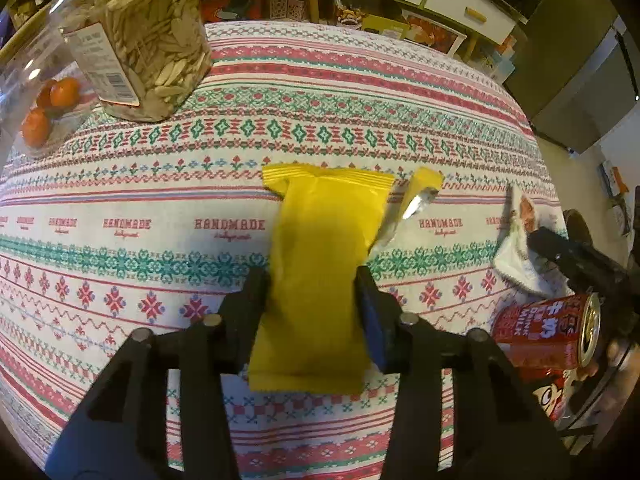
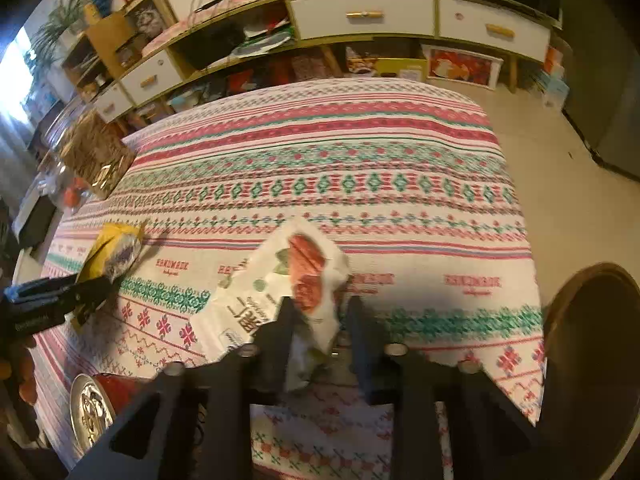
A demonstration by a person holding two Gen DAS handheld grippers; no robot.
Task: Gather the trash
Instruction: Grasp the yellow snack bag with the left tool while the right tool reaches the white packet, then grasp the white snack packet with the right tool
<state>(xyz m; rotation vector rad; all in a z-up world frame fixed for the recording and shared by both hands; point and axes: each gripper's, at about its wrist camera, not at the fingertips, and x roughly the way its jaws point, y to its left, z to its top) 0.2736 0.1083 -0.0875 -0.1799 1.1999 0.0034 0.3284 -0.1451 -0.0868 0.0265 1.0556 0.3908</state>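
My left gripper [image 1: 314, 280] is shut on a yellow snack wrapper [image 1: 324, 248], holding it over the patterned tablecloth [image 1: 160, 208]; it also shows in the right wrist view [image 2: 114, 248]. A small torn yellow and silver piece [image 1: 418, 196] lies just right of it. My right gripper [image 2: 320, 308] is shut on a crumpled white wrapper with a red print [image 2: 296, 276], also visible in the left wrist view [image 1: 516, 248]. A red drink can [image 1: 548, 336] lies on its side at the table's near right edge, and shows in the right wrist view [image 2: 96, 404].
A clear jar of seeds [image 1: 136, 36] stands at the far left of the table, beside a clear container with orange fruit [image 1: 48, 108]. A cabinet with white drawers [image 2: 360, 16] stands beyond the table. A round dark chair edge [image 2: 592, 360] is at the right.
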